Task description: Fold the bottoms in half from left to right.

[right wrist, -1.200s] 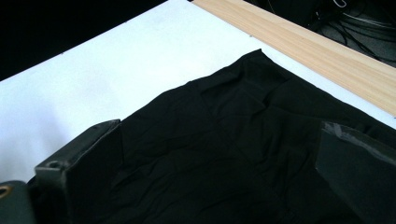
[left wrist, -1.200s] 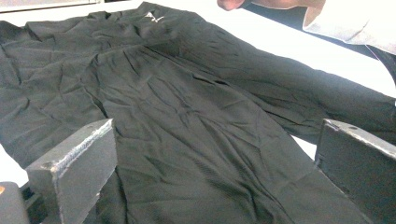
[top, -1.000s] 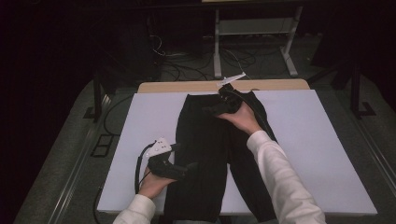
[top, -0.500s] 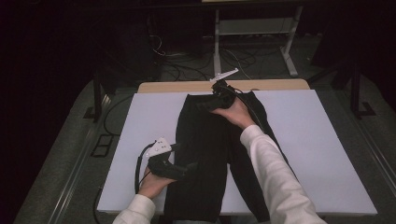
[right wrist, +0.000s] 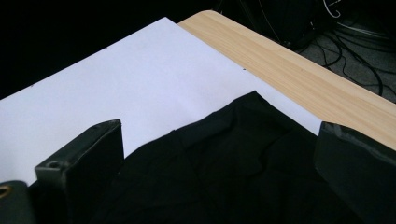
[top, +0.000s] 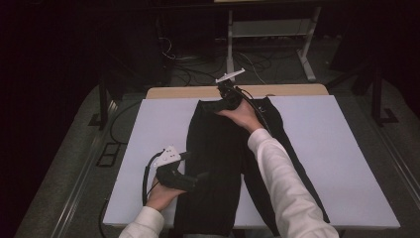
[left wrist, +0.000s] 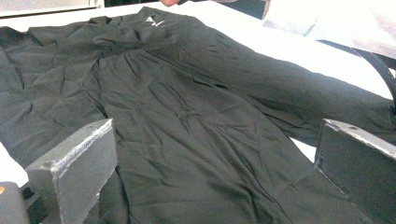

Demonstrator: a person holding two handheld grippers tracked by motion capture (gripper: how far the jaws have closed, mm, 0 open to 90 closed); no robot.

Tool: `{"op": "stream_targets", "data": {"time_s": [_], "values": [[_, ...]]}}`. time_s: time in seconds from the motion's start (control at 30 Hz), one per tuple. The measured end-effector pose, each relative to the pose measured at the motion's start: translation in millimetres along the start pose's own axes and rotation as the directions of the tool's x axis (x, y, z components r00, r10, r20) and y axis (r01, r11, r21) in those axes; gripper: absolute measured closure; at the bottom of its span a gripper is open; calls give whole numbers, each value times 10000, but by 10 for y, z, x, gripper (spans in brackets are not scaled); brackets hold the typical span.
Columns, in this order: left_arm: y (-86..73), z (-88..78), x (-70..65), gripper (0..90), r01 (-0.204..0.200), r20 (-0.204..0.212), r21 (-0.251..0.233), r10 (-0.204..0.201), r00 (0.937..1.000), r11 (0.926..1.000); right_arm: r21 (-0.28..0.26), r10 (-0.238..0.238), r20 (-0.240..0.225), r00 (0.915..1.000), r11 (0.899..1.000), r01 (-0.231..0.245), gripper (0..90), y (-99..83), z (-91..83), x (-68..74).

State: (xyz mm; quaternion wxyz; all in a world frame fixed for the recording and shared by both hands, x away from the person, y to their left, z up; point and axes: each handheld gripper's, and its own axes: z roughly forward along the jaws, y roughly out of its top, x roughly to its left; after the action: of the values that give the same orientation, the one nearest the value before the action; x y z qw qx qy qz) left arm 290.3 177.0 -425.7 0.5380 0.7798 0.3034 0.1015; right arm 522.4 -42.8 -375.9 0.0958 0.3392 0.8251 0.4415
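The right gripper [top: 214, 105] hangs with jaws spread over the far waist corner of the trousers [top: 223, 158], which lie flat and lengthwise down the middle of the white table [top: 337, 163]; if it closes too high or off the hem, it may catch only the top layer or nothing. The left gripper [top: 202, 177], jaws also spread, rests over the near leg. Should it stay open while the right pulls, the cloth could drag and bunch.
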Motion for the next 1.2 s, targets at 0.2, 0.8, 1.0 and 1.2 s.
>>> {"op": "stream_targets", "data": {"time_s": [0.2,0.8,1.0,1.2], "values": [[9,-5,13,0,14,-1,-111,-14,10000,9999,-276,215,-28,9998,9994,-216,80,52,126,15],[22,26,36,0,68,17,-204,-67,10000,9998,-263,870,321,9957,9959,-862,92,21,598,101],[26,18,46,0,89,-7,-269,-89,10000,9996,-356,1205,389,9920,9922,-1191,105,-20,703,105],[25,26,43,0,109,27,-259,-108,9999,9996,-618,1588,446,9863,9858,-1559,139,-41,749,85]]}}
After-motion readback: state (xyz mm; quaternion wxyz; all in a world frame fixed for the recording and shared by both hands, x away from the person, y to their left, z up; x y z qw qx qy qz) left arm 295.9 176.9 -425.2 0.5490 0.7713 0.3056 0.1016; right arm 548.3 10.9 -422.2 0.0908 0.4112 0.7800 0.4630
